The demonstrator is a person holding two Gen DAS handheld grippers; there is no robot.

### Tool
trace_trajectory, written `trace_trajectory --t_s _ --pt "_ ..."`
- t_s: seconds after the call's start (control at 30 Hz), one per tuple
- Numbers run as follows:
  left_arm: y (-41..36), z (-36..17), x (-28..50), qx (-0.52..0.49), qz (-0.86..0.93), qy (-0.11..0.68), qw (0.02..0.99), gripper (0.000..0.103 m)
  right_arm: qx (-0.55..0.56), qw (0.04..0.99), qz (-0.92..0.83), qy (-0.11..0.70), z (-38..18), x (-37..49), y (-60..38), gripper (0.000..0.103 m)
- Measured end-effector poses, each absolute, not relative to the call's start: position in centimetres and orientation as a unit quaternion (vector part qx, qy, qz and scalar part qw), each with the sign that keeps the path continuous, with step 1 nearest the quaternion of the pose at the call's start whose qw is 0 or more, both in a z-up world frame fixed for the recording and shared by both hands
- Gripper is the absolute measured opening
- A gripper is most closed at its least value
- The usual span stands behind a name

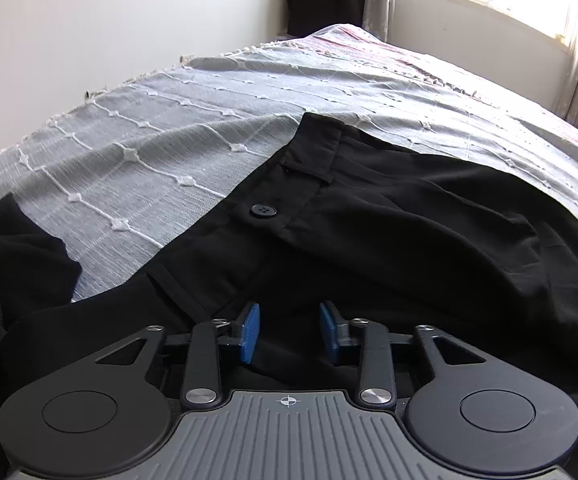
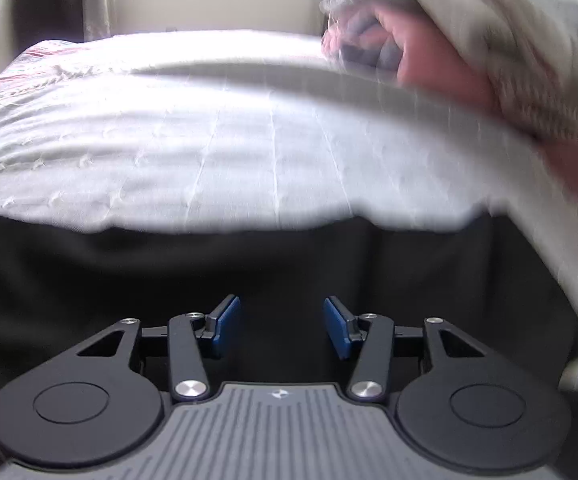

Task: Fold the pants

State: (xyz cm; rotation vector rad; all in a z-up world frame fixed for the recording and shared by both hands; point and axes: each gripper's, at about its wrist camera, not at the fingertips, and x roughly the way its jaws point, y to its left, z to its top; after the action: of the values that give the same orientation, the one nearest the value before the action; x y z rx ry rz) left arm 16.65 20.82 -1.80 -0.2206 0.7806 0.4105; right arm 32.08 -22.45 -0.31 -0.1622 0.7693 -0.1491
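Bed (image 1: 177, 128), covered by a grey bedspread stitched in white lines; black pants (image 1: 389, 232) are laid flat across its near part, waistband and button (image 1: 263, 210) shown uppermost. Left gripper (image 1: 289, 332) is held over the pants, jaws narrowly parted, nothing clamped. Right gripper (image 2: 281, 326) is held over dark fabric, jaws wider, empty

pants (image 1: 389, 240): matt black cloth, smooth weave
button (image 1: 262, 210): glossy black plastic
bedspread (image 1: 137, 136): grey woven cloth, raised white tufted lines
left gripper (image 1: 289, 330): matt black plastic, blue pads (image 1: 251, 332), shiny metal pivots
right gripper (image 2: 281, 326): same finish
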Motion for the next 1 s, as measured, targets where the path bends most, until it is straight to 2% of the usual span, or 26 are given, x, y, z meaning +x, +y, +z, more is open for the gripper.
trace_trajectory --t_s 0.1,0.2,0.37,0.47,0.53,0.77,0.83,0.9,1.0 --pt "20.8 -1.4 16.5 -0.101 0.201 0.375 0.899 0.031 -0.071 0.928 0.05 0.363 0.8 32.9 -18.0 0.086" --pt "21.4 -1.6 16.5 -0.096 0.218 0.373 0.897 0.03 -0.113 0.913 0.138 0.366 0.1 33.6 -11.2 0.086" --pt "21.8 -1.7 16.4 -0.095 0.233 0.378 0.891 0.018 -0.207 0.877 0.244 0.359 -2.0 35.2 0.6 0.088" --pt "22.9 -1.7 16.2 -0.117 0.239 0.378 0.887 0.008 -0.246 0.855 0.283 0.358 -2.6 36.0 5.0 0.098" --pt "23.8 -1.8 16.0 -0.133 0.24 0.377 0.884 0.004 -0.26 0.849 0.296 0.353 -2.7 37.4 6.6 0.102" --pt "24.4 -2.0 15.9 -0.152 0.233 0.374 0.885 0.004 -0.217 0.845 0.283 0.399 -4.1 40.3 6.2 0.103" --pt "24.5 -2.0 15.8 -0.156 0.232 0.374 0.884 0.004 -0.188 0.841 0.289 0.417 -4.0 40.5 6.0 0.085" --pt "24.8 -2.0 15.8 -0.163 0.23 0.372 0.884 0.004 -0.189 0.833 0.308 0.419 -3.5 39.5 6.4 0.033" --pt "24.7 -2.2 15.9 -0.155 0.233 0.368 0.887 0.004 -0.22 0.828 0.304 0.417 -2.9 38.1 7.1 0.031"
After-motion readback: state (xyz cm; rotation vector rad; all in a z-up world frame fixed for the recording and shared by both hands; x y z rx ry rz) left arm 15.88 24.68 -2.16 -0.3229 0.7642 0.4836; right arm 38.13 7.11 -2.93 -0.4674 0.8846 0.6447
